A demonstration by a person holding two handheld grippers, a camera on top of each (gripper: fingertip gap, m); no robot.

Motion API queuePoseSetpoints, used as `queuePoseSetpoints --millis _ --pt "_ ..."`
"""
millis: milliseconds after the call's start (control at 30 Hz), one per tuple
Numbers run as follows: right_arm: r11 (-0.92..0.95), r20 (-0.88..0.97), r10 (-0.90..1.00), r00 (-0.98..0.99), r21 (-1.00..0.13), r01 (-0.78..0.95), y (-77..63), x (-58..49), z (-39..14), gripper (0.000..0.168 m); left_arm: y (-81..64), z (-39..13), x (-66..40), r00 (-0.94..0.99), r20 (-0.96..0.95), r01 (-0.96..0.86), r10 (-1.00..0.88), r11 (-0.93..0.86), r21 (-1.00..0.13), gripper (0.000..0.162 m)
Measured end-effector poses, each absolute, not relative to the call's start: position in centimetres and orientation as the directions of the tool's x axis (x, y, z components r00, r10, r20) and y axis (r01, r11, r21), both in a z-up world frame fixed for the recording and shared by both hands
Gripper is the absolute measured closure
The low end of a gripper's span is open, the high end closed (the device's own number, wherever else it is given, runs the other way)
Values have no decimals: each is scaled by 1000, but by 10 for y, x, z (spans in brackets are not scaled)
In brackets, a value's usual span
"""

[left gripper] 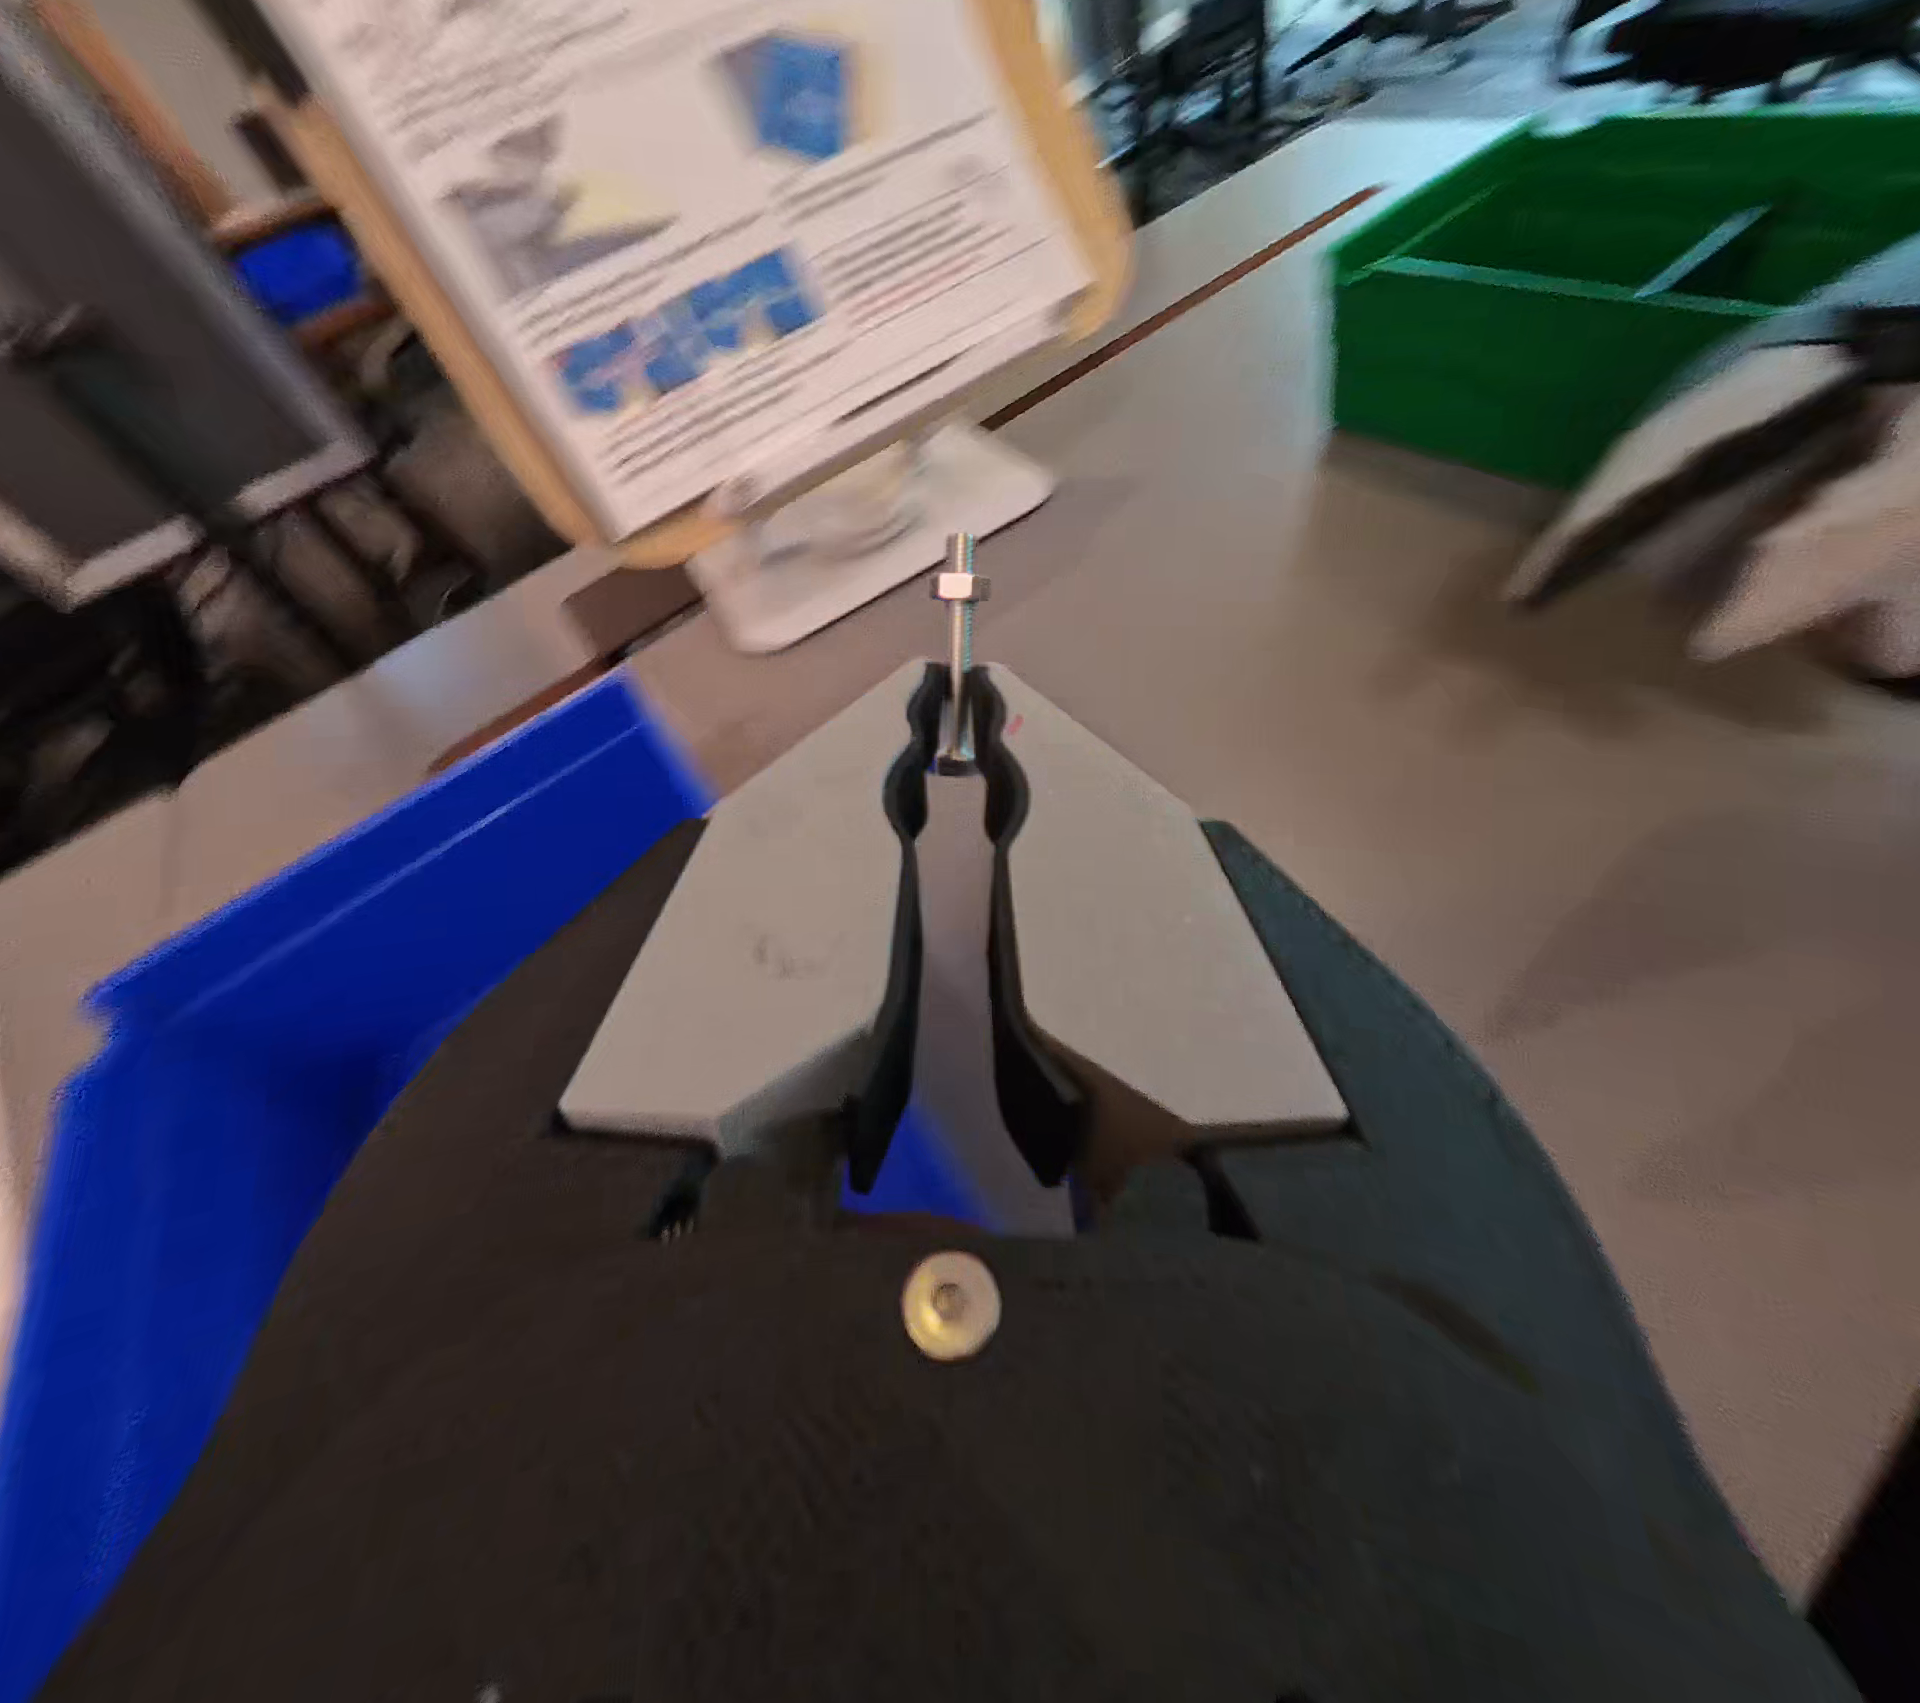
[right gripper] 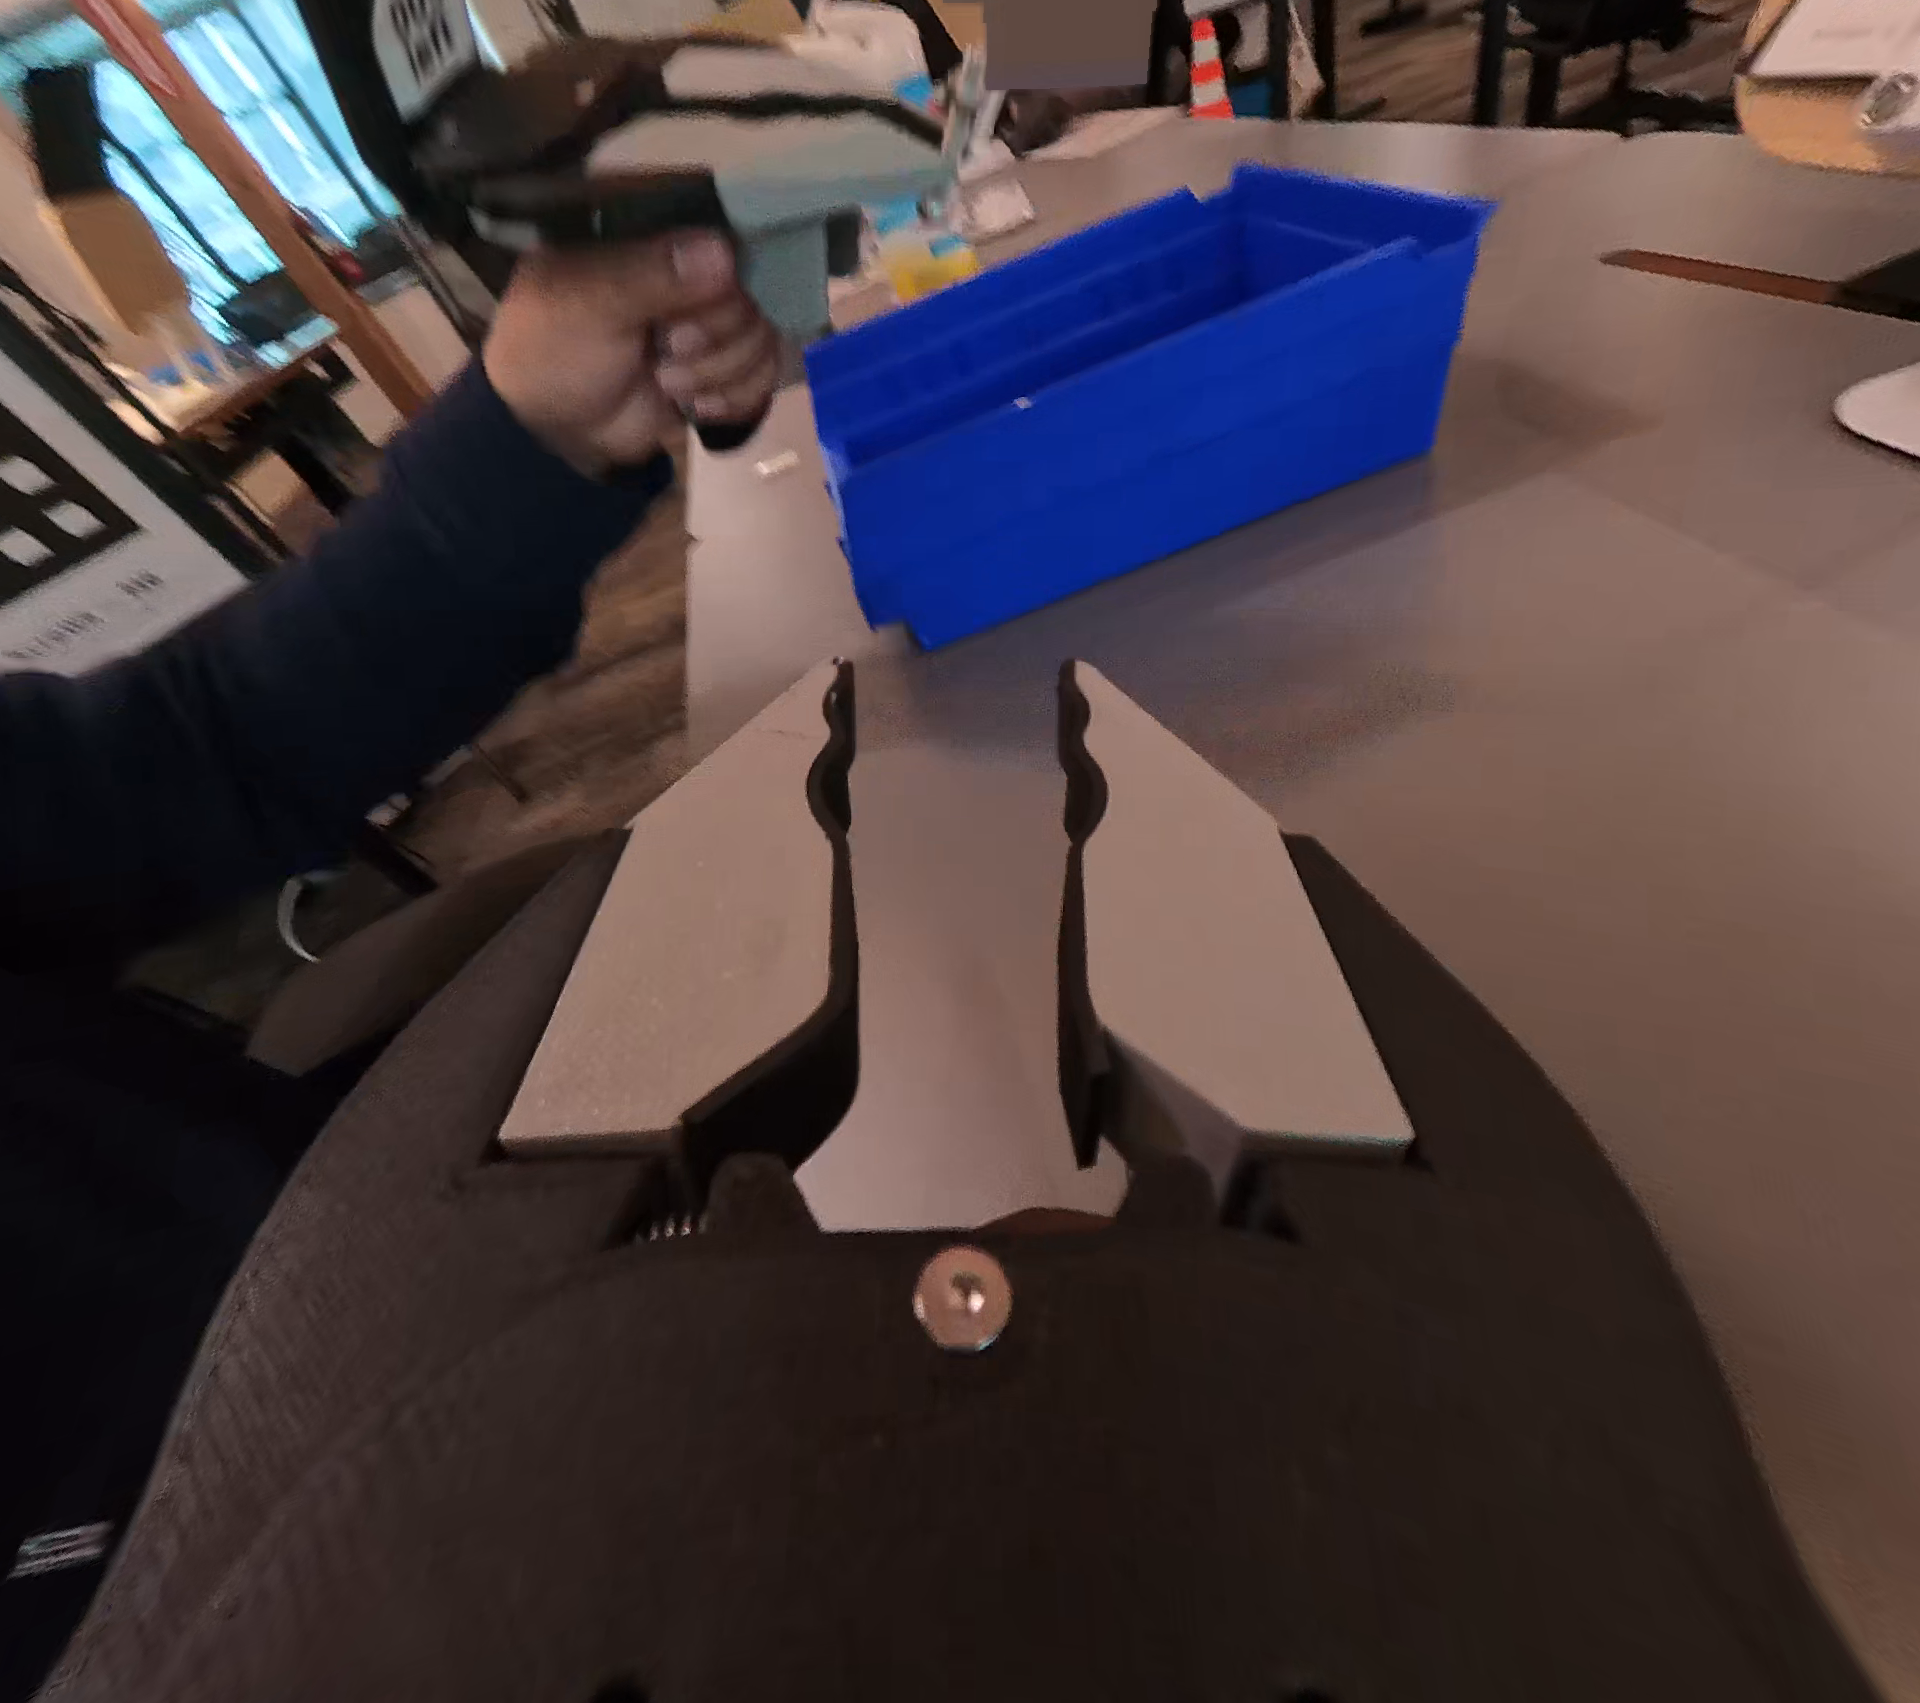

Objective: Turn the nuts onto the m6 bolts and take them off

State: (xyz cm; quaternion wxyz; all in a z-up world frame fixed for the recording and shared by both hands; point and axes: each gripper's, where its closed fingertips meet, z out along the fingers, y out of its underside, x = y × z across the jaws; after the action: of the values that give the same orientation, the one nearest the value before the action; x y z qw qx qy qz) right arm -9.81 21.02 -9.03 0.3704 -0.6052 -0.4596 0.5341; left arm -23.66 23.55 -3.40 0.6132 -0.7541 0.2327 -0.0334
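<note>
A: The bolt?
B: Silver bolt (left gripper: 956, 656), upright, hex nut (left gripper: 962, 586) near its tip, pinched in the left gripper (left gripper: 958, 697).
A: Surroundings?
B: Blue bin (right gripper: 1143, 427) at twelve o'clock of the right gripper (right gripper: 951, 697), jaws wide, empty; green bin (left gripper: 1621, 303) at two o'clock.

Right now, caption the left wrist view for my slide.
Left gripper clamps a bolt with a nut threaded near its tip.

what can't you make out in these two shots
- Green bin contents: left wrist view, motion blur and its near wall hide them.
- Right tongs in the left wrist view: smeared, open or shut unreadable there.
- Blue bin floor: right wrist view, near wall hides it.
- Bolt head: left tongs cover it.
</note>
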Motion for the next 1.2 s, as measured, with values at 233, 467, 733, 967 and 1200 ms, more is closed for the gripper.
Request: queuePoseSetpoints --millis 233,467,733,967,1200 --pt "-388 -385 921 -50 -918 -77 217 -78 -43 132 232 -64 -91 791 -203 -218 -577 45 -975 159" --pt "-467 -468 884 8 -884 -33 244 -73 -70 157 247 -89 -54 768 -155 -165 -621 41 -985 159" --pt "-378 -364 917 162 -923 67 266 -78 -105 161 270 -122 -61 767 -128 -208 -629 -54 -977 152" --pt "-343 -320 930 180 -932 118 264 -83 -113 160 277 -142 -61 751 -117 -233 -650 -95 -968 154" --pt "-338 -306 932 196 -928 158 265 -87 -122 149 285 -150 -70 808 -187 -297 -559 -111 -949 156"
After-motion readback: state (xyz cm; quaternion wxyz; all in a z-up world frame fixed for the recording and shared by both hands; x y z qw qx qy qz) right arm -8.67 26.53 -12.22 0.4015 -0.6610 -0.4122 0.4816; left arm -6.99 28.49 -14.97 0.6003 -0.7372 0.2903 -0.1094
